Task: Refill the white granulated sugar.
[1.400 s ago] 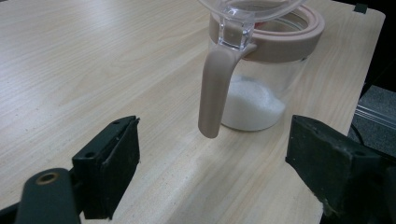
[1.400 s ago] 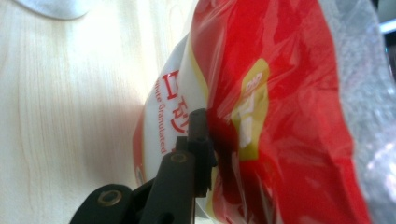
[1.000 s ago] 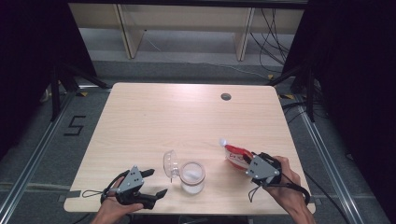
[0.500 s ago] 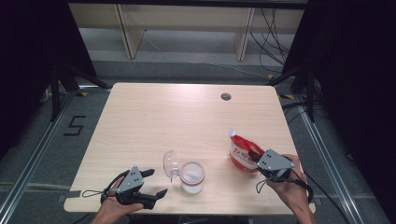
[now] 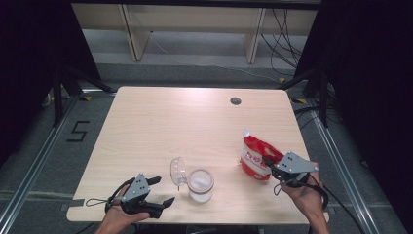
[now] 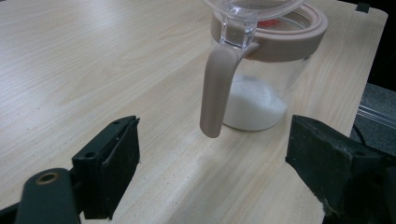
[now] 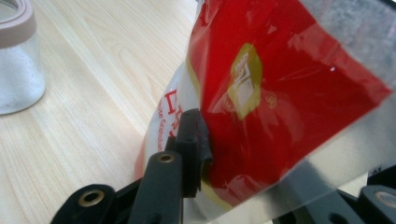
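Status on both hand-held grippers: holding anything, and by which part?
The right hand-held gripper has the red bag between its jaws at the lower side; they have just been opening, so a firm grip cannot be told. The left hand-held gripper is open, holding nothing.

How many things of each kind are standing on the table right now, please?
Glass jar with white granules, lid open: 1
Red pouch between the right gripper's jaws: 1
Total: 2

High view: above your side, facing forward and down over the whole table. Left gripper view: low and close, facing the jar. Right gripper view: tight against the red bag; the jar appears in all three.
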Motion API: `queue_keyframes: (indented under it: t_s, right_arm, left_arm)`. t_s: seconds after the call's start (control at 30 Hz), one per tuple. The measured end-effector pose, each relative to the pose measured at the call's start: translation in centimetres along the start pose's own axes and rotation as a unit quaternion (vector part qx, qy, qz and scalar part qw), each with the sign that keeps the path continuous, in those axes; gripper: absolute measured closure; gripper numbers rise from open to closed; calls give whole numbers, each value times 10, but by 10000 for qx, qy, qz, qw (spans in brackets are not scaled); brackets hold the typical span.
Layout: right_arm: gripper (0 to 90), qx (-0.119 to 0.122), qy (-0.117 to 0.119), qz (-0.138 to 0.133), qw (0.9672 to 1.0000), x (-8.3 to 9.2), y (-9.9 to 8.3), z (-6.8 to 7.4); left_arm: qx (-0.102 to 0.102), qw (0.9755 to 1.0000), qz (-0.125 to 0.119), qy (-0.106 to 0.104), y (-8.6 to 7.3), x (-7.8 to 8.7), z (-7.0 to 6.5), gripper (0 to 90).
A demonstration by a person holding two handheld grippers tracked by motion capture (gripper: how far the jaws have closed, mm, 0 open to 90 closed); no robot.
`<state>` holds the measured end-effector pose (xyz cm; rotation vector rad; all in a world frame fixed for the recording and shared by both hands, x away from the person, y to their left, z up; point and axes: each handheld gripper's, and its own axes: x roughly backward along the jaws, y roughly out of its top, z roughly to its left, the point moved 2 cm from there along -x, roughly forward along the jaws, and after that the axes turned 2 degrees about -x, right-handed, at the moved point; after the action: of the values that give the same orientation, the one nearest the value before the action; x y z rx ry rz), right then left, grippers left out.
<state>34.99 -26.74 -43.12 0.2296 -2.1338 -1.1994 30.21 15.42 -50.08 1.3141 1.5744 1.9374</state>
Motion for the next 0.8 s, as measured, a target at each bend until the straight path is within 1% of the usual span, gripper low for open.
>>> queue_keyframes:
  t_s: [0.03, 0.07, 0.1, 0.13, 0.2, 0.23, 0.27, 0.33, 0.37, 0.4, 0.43, 0.47, 0.5, 0.53, 0.57, 0.6, 0.63, 0.67, 0.7, 0.73, 0.77, 0.8]
  right_arm:
    - [718, -25, 14, -13, 10000, 0, 0, 0]
    - [710, -73, -7, -41, 10000, 0, -1, -1]
    - [678, -172, -13, -75, 9998, 0, -2, -2]
    - [660, -188, -31, -113, 9998, 0, -2, -3]
    - [611, -302, -56, -138, 9994, 2, -3, -2]
    - [580, -269, -74, -185, 9994, 2, -3, -4]
    - [544, -400, -101, -237, 9989, 3, -3, -4]
    - [491, -537, -116, -297, 9980, 5, -3, -5]
    - [462, -662, -186, -335, 9971, 6, -3, -5]
    - [445, -697, -204, -361, 9967, 7, -4, -6]
    - [429, -787, -203, -339, 9961, 9, -4, -6]
    - [411, -846, -222, -361, 9955, 10, -5, -6]
    - [391, -879, -292, -413, 9948, 10, -5, -6]
    - [387, -923, -293, -402, 9945, 12, -6, -7]
    - [382, -959, -241, -365, 9944, 14, -7, -6]
    - [376, -1010, -315, -417, 9935, 15, -9, -7]
    - [364, -1040, -328, -447, 9930, 16, -10, -7]
    - [348, -1206, -286, -370, 9916, 18, -11, -5]
    - [343, -1144, -272, -379, 9923, 19, -13, -7]
    - [340, -1213, -277, -355, 9916, 20, -14, -5]
    - [331, -1206, -330, -362, 9915, 22, -16, -6]
    - [325, -1246, -269, -328, 9913, 24, -17, -5]
  left_arm:
    - [-3, 10000, 4, 4, 0, 0, 0, 168]
    - [-51, 10000, 48, 36, 0, 1, 1, 167]
    - [-70, 10000, 37, 29, 0, 1, 1, 167]
    - [-156, 9999, 43, 25, 1, 1, 2, 167]
    - [-167, 9998, 57, 41, 1, 2, 3, 167]
    - [-77, 10000, 26, 44, 1, 1, 2, 167]
    - [-89, 9999, 18, 47, 1, 1, 2, 167]
    - [-127, 9999, 26, 12, 2, 2, 3, 167]
    - [3, 10000, 24, 59, 1, 2, 2, 167]
    - [-9, 10000, 8, 45, 2, 2, 2, 167]
    - [-84, 10000, -2, 30, 2, 2, 4, 167]
    - [-74, 10000, 2, 39, 3, 2, 4, 167]
    - [-90, 9999, 9, 44, 3, 2, 4, 167]
    - [-88, 9999, 24, 45, 3, 2, 4, 167]
    - [-77, 10000, 22, 48, 4, 2, 4, 167]
    - [-81, 10000, 12, 42, 4, 2, 4, 167]
    - [-63, 10000, -2, 49, 4, 2, 4, 167]
    - [-1, 10000, 1, 69, 4, 2, 3, 167]
    - [93, 9999, 50, 88, 4, 2, 3, 167]
    - [103, 9999, 37, 103, 5, 2, 3, 167]
    - [127, 9999, 12, 89, 5, 2, 3, 167]
    - [122, 9999, 23, 116, 6, 2, 4, 168]
